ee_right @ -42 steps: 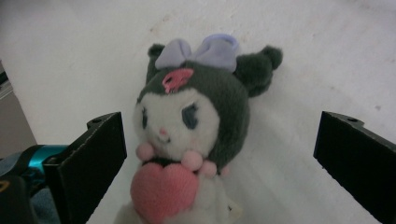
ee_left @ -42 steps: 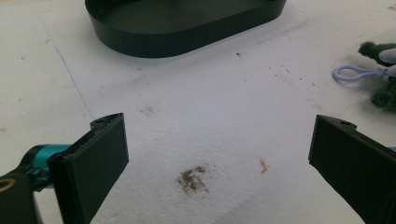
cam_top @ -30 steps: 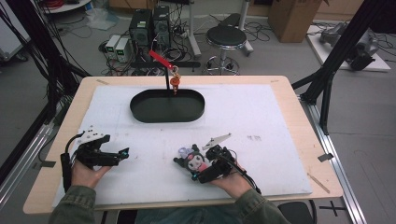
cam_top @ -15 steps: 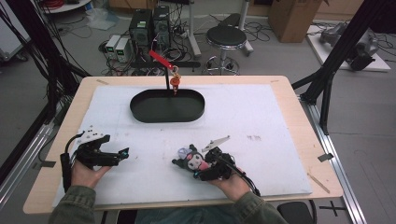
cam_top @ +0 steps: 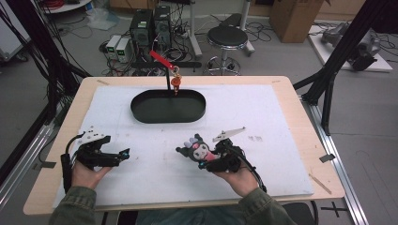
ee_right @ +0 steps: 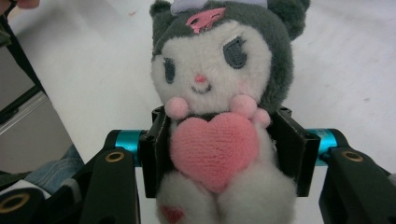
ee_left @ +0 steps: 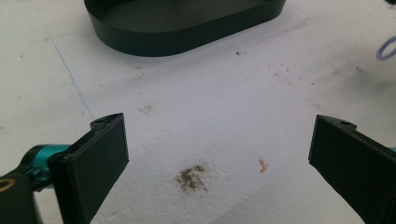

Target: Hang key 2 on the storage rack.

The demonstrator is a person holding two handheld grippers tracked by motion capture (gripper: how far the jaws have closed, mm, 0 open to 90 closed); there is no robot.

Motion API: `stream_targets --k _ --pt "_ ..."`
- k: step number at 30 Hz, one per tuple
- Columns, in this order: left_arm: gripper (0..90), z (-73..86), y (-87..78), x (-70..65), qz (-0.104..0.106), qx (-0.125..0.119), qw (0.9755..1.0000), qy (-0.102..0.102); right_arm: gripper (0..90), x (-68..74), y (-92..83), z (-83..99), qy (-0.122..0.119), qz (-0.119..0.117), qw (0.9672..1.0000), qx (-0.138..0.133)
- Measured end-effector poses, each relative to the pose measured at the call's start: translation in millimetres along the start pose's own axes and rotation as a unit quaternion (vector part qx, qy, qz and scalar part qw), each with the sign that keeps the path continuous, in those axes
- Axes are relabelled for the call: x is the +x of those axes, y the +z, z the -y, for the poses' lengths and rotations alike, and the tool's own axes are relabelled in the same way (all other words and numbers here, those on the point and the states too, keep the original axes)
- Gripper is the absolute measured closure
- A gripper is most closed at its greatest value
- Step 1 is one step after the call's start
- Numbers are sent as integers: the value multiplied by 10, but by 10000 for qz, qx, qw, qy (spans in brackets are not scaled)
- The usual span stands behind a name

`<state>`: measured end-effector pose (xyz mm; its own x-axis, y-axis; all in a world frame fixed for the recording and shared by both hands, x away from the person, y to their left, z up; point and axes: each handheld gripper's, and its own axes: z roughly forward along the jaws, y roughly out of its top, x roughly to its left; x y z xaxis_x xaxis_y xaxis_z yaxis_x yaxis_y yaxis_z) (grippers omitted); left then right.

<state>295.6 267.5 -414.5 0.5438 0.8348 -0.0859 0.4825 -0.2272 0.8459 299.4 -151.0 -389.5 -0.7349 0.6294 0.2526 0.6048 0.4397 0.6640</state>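
A dark grey and white plush toy (cam_top: 199, 149) hugging a pink heart (ee_right: 212, 149) is held a little above the white mat. My right gripper (cam_top: 207, 158) has just closed its jaws on the toy's body, and the black pads (ee_right: 156, 149) press into both of its sides. The toy (ee_right: 210, 70) faces the camera in the right gripper view. My left gripper (cam_top: 123, 153) rests at the front left of the mat. Its jaws stand wide open, with nothing between the pads (ee_left: 100, 154) but bare mat.
A black oval tray (cam_top: 141, 111) sits at the back centre of the mat, its near wall (ee_left: 187, 44) ahead of the left gripper. A red-armed stand (cam_top: 163, 61) with a small orange piece (cam_top: 175, 84) hanging from it rises behind the tray.
The right gripper's jaws closed on the plush toy and lifted it slightly off the mat. The left gripper stayed where it was.
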Motion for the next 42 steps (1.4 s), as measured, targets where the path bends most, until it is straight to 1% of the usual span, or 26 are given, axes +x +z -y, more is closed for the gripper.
stream_targets --k 4,5,11,20,22,28,32,33,35,37,42 --pt "51 1 0 0 -7 -9 10000 -15 453 -26 -66 -62 48 31 10000 -66" --pt "51 1 -1 2 -5 0 10000 -2 453 -33 -76 -75 17 35 10000 -79" --pt "51 1 -2 6 -6 -12 10000 -3 453 -28 -138 -138 14 102 9999 -137" --pt "51 1 -7 6 -3 -32 10000 -29 453 -7 -221 -332 -171 190 9994 -251" --pt "51 2 -8 6 -2 -36 10000 -38 453 -6 -238 -376 -169 193 9993 -287" --pt "51 1 -9 9 -4 -43 10000 -31 455 -18 -296 -488 -262 215 9989 -334" --pt "51 1 -8 8 16 -50 10000 -41 456 -35 -347 -566 -264 210 9987 -380" --pt "51 0 -11 11 13 -40 10000 -15 456 -39 -358 -586 -271 206 9987 -375" --pt "51 1 -8 10 11 -49 10000 -29 457 -47 -375 -625 -247 231 9988 -347" --pt "51 0 -8 10 13 -50 10000 -27 458 -64 -390 -661 -274 244 9987 -357" --pt "51 0 -9 10 28 -47 10000 -27 459 -121 -455 -786 -169 210 9987 -425"
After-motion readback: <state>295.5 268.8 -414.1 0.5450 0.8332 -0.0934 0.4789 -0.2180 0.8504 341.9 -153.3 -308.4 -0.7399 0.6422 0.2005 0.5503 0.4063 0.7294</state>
